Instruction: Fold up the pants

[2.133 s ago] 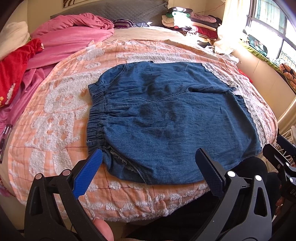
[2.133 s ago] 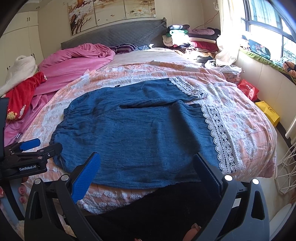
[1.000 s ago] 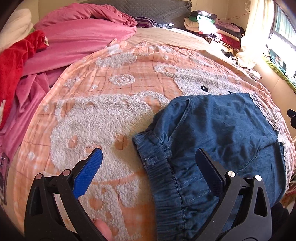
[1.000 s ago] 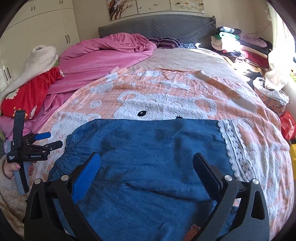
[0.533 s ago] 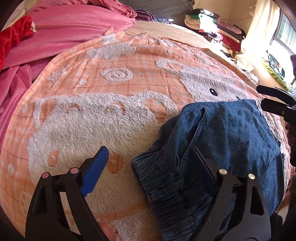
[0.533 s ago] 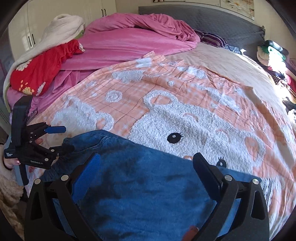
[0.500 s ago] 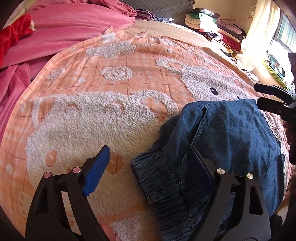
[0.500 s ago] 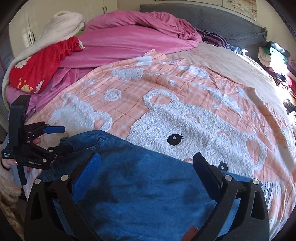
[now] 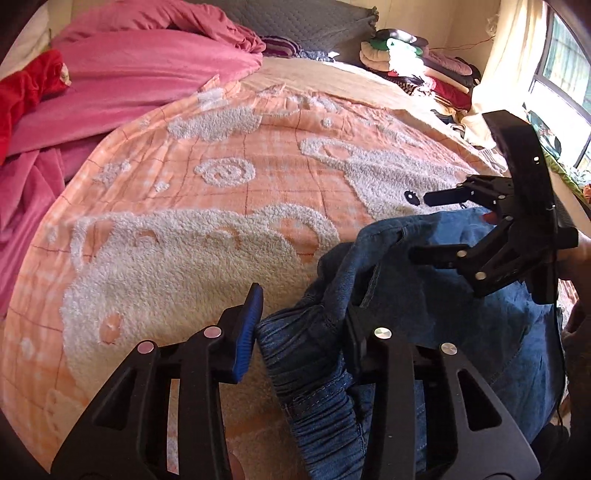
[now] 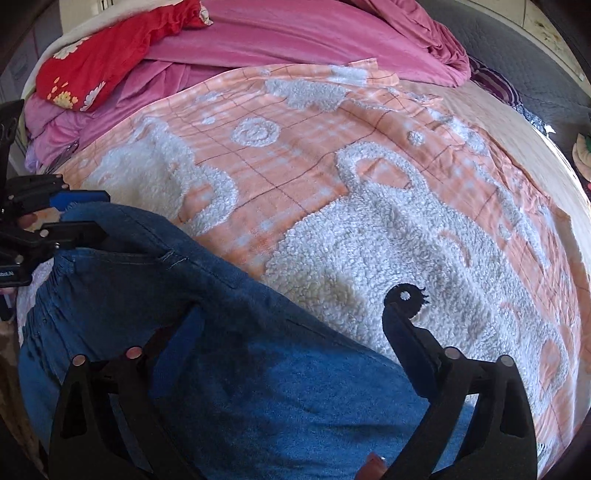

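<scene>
- While the blue denim pants (image 9: 461, 314) lie on the near part of the peach teddy-bear blanket (image 9: 221, 206), the elastic waistband corner is bunched up and lifted off the blanket.
- Left gripper (image 9: 301, 317): jaws have just been closing and stand narrow, with the gathered waistband between them. Blue pad is at the fabric's left edge, black finger is pressed into the fold on the other side; reads as clamped on the waistband.
- Right gripper (image 10: 291, 317): jaws have just been closing a little but stand wide. Left finger is over the denim, right finger tip is over the white fleece bear face. The top edge of the pants runs between them; pads are not pressing cloth.
- In the left wrist view the right gripper (image 9: 424, 229) sits just beyond the raised fold, tips to either side of the pants' far edge.
- In the right wrist view the left gripper (image 10: 92, 214) is at the far-left end of the waistband.
- Pink duvet (image 9: 129, 74) and red cloth (image 10: 110, 48) are heaped at the blanket's far side, well apart from the pants.
- Stack of folded clothes (image 9: 406, 59) sits by the grey headboard (image 9: 295, 18).
</scene>
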### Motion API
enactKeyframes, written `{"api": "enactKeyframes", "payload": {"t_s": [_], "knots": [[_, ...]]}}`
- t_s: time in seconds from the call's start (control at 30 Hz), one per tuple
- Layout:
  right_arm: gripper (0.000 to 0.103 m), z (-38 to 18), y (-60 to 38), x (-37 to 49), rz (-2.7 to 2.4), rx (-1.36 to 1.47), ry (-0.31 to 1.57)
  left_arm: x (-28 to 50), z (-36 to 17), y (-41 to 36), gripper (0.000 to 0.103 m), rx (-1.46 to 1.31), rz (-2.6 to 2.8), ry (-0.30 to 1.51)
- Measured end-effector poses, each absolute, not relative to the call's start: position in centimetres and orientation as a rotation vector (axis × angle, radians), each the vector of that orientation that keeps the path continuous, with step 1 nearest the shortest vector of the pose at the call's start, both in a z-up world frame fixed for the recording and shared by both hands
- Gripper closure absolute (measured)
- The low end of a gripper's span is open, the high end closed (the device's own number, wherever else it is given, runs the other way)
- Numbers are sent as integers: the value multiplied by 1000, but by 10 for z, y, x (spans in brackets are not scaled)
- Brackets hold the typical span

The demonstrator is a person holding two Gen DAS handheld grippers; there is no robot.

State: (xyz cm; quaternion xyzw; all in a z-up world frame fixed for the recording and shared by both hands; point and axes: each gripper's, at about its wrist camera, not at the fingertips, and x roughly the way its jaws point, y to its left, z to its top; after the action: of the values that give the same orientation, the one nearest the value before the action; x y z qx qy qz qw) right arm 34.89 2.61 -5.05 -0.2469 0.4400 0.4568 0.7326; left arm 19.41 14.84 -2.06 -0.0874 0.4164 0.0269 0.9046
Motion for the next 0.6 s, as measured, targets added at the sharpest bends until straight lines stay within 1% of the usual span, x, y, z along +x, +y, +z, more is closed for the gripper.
{"api": "enactKeyframes", "payload": {"t_s": [0.03, 0.07, 0.1, 0.13, 0.17, 0.2, 0.23, 0.47, 0.6], "knots": [[44, -52, 27, 346, 1029, -537, 964, 192, -18, 146, 72, -169, 54, 851], [50, -51, 27, 341, 1054, -527, 959, 190, -16, 144, 72, -163, 55, 846], [65, -50, 27, 333, 1072, -530, 941, 189, -15, 142, 72, -152, 62, 840], [77, -47, 26, 326, 1077, -532, 922, 188, -13, 139, 72, -138, 69, 833], [81, -44, 23, 319, 1064, -529, 909, 186, -12, 137, 72, -124, 80, 824], [89, -39, 19, 313, 1046, -529, 894, 184, -10, 136, 72, -111, 92, 814], [92, -33, 13, 307, 1028, -519, 876, 182, -8, 134, 72, -99, 94, 804], [92, 23, -44, 256, 968, -371, 764, 152, 13, 112, 72, -57, 54, 721], [92, 38, -67, 217, 929, -338, 762, 128, 23, 96, 72, -24, 22, 686]]}}
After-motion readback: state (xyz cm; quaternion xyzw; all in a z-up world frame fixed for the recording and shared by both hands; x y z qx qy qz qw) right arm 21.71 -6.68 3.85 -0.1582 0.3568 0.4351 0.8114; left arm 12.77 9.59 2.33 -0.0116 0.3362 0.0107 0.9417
